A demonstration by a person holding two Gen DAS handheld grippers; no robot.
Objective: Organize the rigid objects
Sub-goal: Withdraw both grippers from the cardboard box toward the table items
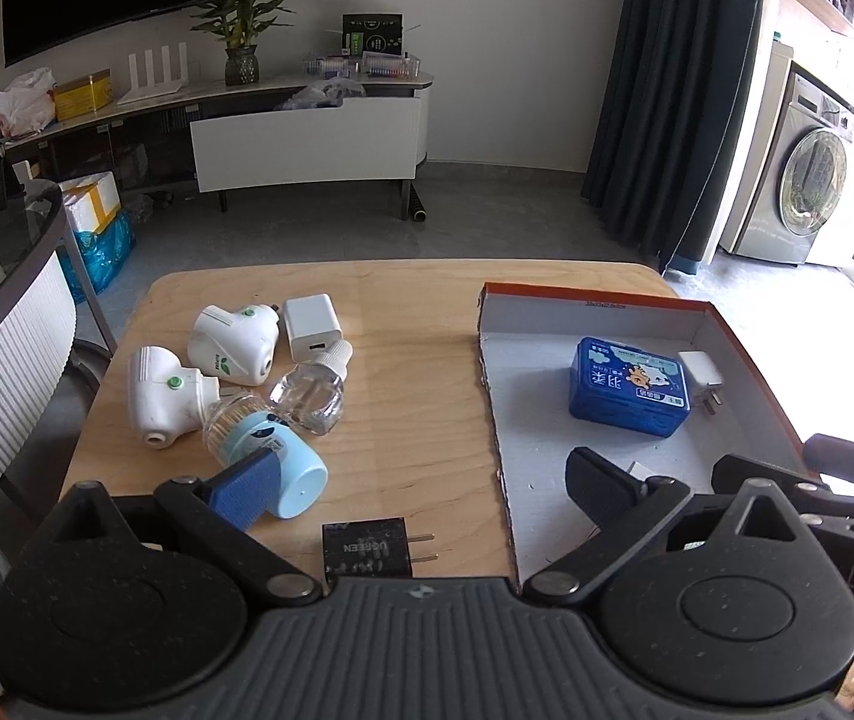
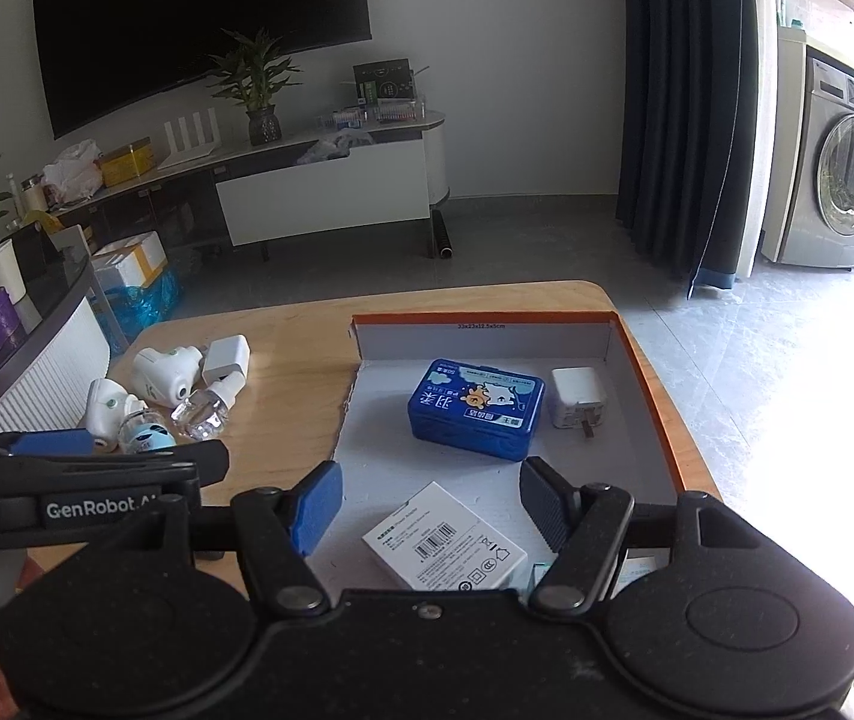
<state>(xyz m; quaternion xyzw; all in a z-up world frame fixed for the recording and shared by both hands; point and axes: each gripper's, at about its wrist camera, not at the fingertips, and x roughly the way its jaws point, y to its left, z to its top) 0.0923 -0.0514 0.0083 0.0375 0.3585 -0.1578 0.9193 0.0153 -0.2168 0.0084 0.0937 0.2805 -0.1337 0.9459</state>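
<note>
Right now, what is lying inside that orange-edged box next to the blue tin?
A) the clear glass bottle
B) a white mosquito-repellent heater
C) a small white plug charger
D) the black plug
C: a white plug charger lies in the box just right of the blue tin, while the bottle, black plug and heaters sit out on the table.

Left tool jaws wide apart, empty; right tool likewise, angled downward

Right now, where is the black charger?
In the left wrist view the black charger lies on the wooden table, near its front edge, just left of the box and right of the light blue bottle.
</note>
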